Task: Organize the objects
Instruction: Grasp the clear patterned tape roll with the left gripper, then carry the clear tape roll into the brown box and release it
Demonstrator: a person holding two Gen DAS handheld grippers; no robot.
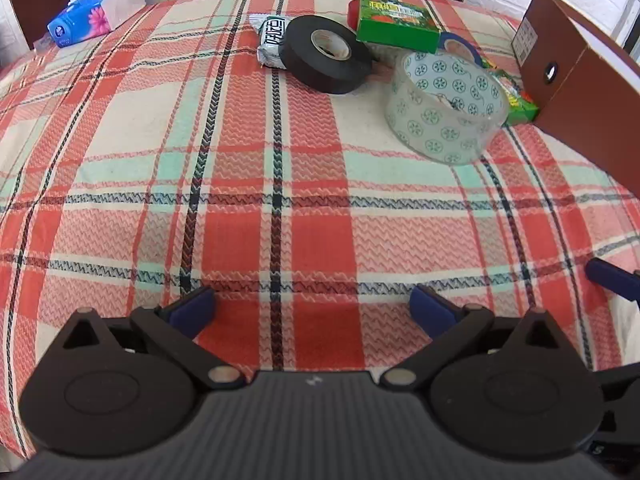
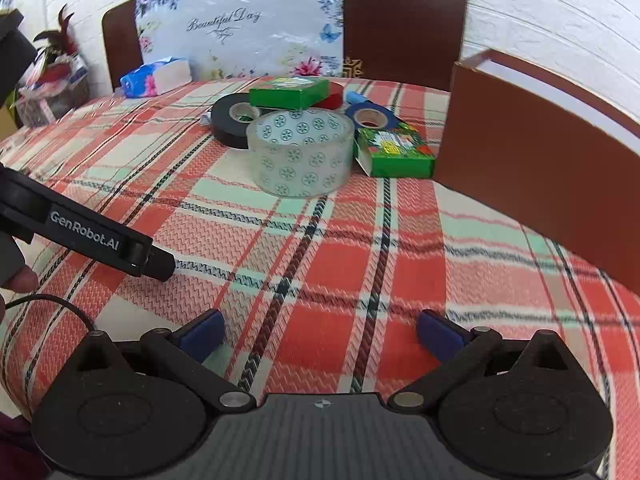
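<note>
A: While both hover over the cloth (image 1: 280, 184), fingers?
B: L gripper (image 1: 312, 308) spread wide, nothing between. R gripper (image 2: 320, 332) same.
A: Items?
B: Left view: clear tape (image 1: 444, 108) at 1 o'clock, black tape (image 1: 326, 54) at 12, green box (image 1: 396, 24) behind. Brown box (image 1: 576, 88) at 2, touching nothing I can tell.

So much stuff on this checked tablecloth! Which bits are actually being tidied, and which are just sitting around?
Likely for tidying:
black tape roll
clear patterned tape roll
blue tape roll
two green boxes
brown box, probably the container

Just lying about:
tissue pack
floral board
chairs
</note>
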